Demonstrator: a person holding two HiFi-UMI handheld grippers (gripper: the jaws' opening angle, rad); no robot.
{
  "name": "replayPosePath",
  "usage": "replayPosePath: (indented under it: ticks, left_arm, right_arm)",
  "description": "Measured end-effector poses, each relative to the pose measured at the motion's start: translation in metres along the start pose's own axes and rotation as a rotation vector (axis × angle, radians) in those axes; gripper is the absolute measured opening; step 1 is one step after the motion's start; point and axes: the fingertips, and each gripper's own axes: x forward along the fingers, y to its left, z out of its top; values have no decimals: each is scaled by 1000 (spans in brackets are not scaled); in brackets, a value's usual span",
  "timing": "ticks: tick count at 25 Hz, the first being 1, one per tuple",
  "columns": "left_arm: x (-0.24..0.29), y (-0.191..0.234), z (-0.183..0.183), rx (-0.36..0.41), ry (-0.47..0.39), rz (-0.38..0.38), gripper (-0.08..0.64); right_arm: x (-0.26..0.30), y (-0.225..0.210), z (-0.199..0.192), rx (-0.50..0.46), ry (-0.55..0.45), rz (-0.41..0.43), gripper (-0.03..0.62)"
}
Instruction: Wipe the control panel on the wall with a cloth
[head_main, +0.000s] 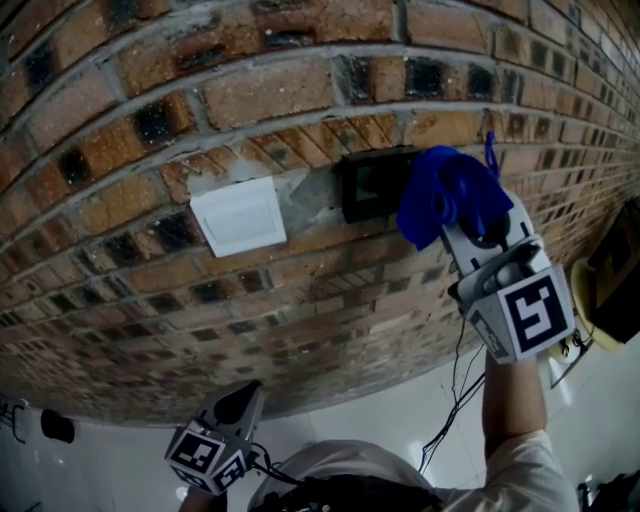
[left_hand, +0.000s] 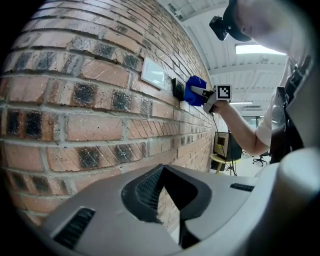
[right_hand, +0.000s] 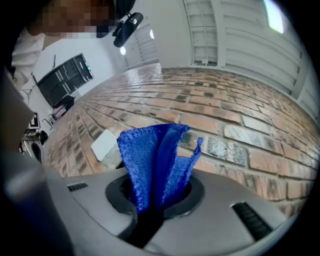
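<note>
The black control panel (head_main: 370, 186) is set in the brick wall, to the right of a white switch plate (head_main: 238, 215). My right gripper (head_main: 470, 215) is shut on a bunched blue cloth (head_main: 448, 195), which lies against the panel's right edge and covers it. In the right gripper view the cloth (right_hand: 155, 160) stands up from the jaws and hides the panel; the white plate (right_hand: 106, 145) shows to its left. My left gripper (head_main: 238, 405) hangs low, far below the panel, shut with nothing in it. From the left gripper view (left_hand: 167, 197) I see the cloth (left_hand: 194, 91) at the panel (left_hand: 177, 88).
The brick wall (head_main: 150, 110) fills most of the view. A yellow round stand (head_main: 590, 300) with a dark box on it is at the right, close to my right arm. Thin cables (head_main: 455, 395) hang down below the right gripper. White floor lies beneath.
</note>
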Motion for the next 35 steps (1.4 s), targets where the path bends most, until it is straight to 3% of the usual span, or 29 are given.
replayPosePath:
  ticks: [5, 9, 15, 26, 31, 35]
  left_arm:
    - [-1, 0, 1, -4, -7, 3, 2]
    - [-4, 3, -3, -8, -1, 13, 2]
    - [-4, 6, -6, -18, 6, 20, 1]
    - [12, -7, -3, 14, 13, -26, 1]
    - [15, -14, -1, 5, 14, -39, 1]
    - [11, -6, -5, 13, 22, -28, 2]
  right_arm:
    - [29, 61, 16, 22, -33, 142, 89]
    - [48, 86, 17, 28, -26, 180, 89]
    - [40, 64, 9, 50, -3, 122, 91]
    - [1, -43, -34, -39, 45, -71, 89]
    - [-1, -54, -45, 28, 46, -65, 91]
    - [-4, -19, -7, 28, -24, -16, 90]
